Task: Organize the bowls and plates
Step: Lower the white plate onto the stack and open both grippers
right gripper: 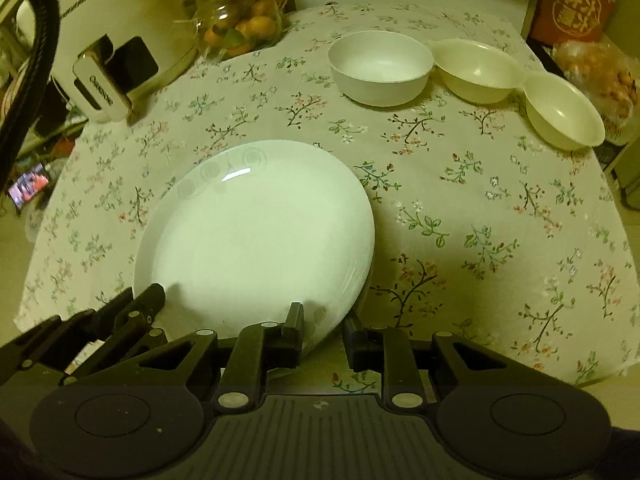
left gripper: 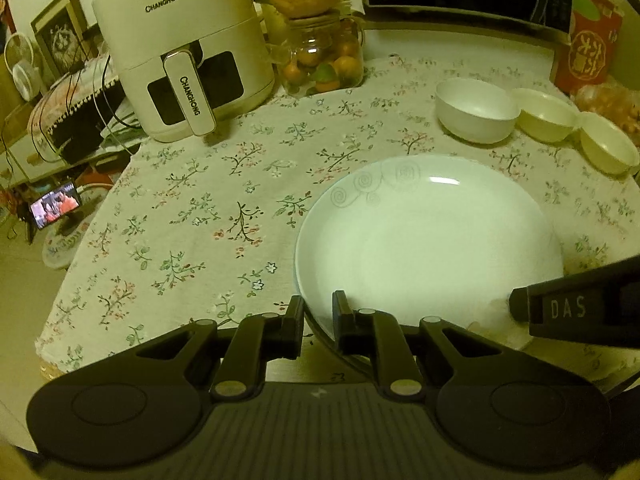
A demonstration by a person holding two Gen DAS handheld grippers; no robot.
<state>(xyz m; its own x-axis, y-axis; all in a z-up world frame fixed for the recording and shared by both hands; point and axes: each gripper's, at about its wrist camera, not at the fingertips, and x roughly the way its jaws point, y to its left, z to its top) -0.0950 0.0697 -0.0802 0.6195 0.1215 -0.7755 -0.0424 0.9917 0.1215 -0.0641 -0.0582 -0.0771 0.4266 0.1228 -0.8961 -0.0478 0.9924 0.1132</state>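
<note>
Both grippers clamp the near rim of the round white glossy plate [left gripper: 428, 236]: my left gripper [left gripper: 319, 316] and right gripper [right gripper: 322, 320]. Faint grey swirl pattern on far rim; plate tilted over the floral tablecloth [right gripper: 460, 208]. Three white bowls [right gripper: 382, 66] beyond.

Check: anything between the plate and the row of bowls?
Nothing: only bare floral tablecloth lies between the plate and the three bowls, clearest in the right wrist view.
</note>
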